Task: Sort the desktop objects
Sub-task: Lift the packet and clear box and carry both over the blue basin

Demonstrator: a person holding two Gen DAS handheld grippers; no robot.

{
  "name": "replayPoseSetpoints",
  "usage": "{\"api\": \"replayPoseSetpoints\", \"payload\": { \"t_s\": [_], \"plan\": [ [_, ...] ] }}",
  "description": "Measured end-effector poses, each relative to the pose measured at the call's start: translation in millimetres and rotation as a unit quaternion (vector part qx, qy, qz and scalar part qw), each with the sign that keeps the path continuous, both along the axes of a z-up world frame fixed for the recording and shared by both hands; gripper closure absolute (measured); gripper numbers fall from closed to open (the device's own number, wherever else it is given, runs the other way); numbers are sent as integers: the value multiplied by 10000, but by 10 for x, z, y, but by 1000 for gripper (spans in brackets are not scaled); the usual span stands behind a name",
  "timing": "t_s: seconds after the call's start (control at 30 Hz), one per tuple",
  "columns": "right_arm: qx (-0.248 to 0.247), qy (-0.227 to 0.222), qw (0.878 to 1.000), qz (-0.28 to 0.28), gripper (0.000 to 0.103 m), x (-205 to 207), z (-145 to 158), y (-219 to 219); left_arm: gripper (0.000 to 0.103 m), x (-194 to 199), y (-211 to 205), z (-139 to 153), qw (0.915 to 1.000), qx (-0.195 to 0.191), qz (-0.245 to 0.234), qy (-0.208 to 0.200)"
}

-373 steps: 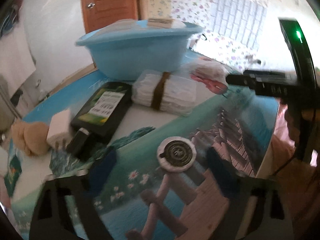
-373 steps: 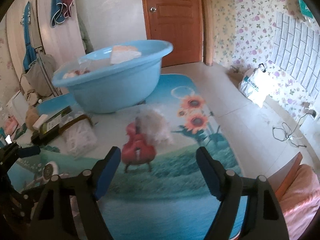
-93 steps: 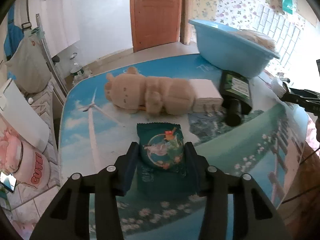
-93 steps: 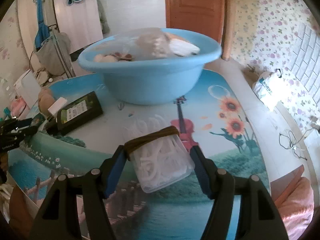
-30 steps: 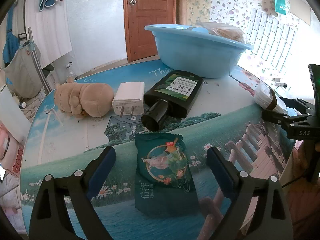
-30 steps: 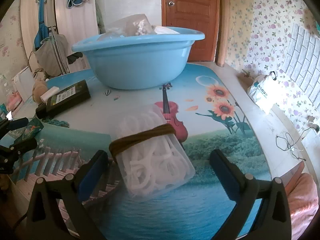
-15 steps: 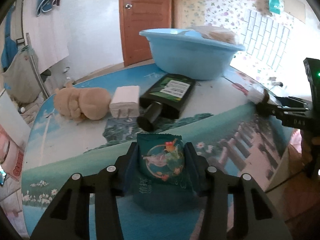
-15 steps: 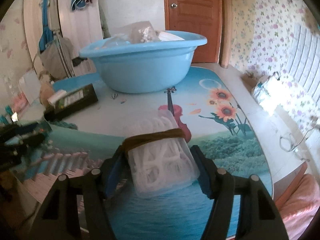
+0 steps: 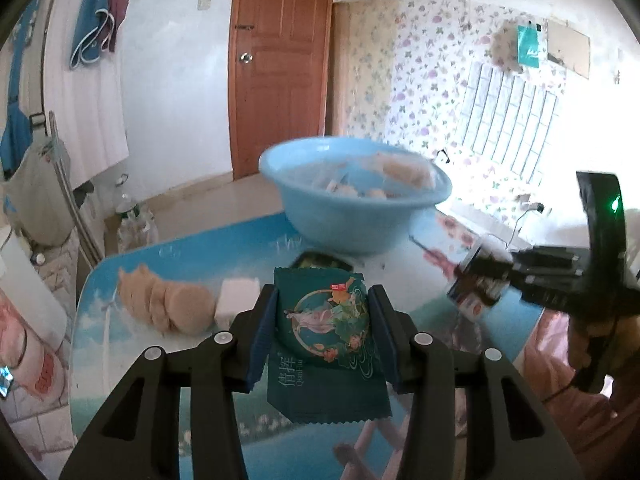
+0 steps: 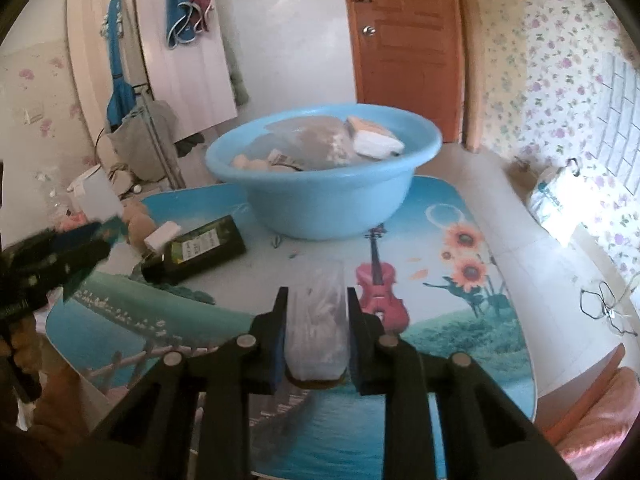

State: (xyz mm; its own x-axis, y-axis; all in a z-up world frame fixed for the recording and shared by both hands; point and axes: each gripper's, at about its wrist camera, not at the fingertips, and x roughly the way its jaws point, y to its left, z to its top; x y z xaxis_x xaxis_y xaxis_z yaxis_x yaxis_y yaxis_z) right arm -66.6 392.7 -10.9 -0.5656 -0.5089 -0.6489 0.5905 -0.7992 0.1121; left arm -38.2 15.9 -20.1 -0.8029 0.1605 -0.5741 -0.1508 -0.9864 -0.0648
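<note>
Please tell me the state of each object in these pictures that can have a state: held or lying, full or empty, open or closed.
left gripper: shut on the green packet, lifted.
green packet: held, sealed.
right gripper: shut on the clear bag.
clear bag: held, above the table.
blue basin: upright on the table, holding several items.
dark bottle: lying on its side.
white charger: lying beside the plush toy.
plush toy: lying on the table.
door: closed.

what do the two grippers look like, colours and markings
Both are matte black. The left gripper and the right gripper have angular black finger arms with round silver rivets, ending in blue pads. Seen from the left wrist view, the right unit carries an upright black bar with a green light, and a thin black cable hangs below it.
</note>
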Motion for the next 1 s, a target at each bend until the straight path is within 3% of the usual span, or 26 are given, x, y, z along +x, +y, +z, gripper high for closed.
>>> {"api": "replayPoseSetpoints", "payload": {
  "t_s": [0.27,0.4,0.5,0.6,1.0],
  "plan": [
    [-209,-86,9997,73,78,-46,-74,78,58,-61,5,-68,9997,129,-79,-164],
    [-194,-204,9994,181,71,-75,-152,67,58,-90,18,-86,9997,132,-97,-207],
    [-143,-87,9997,188,79,-72,-139,55,58,-102,31,-75,9997,111,-92,-208],
    [-194,-130,9996,127,80,-110,-98,84,58,-135,60,-25,9998,91,-113,-166],
    [-876,366,9953,203,80,-151,472,200,58,-540,268,442,9983,-72,-391,417]
  ]
}}
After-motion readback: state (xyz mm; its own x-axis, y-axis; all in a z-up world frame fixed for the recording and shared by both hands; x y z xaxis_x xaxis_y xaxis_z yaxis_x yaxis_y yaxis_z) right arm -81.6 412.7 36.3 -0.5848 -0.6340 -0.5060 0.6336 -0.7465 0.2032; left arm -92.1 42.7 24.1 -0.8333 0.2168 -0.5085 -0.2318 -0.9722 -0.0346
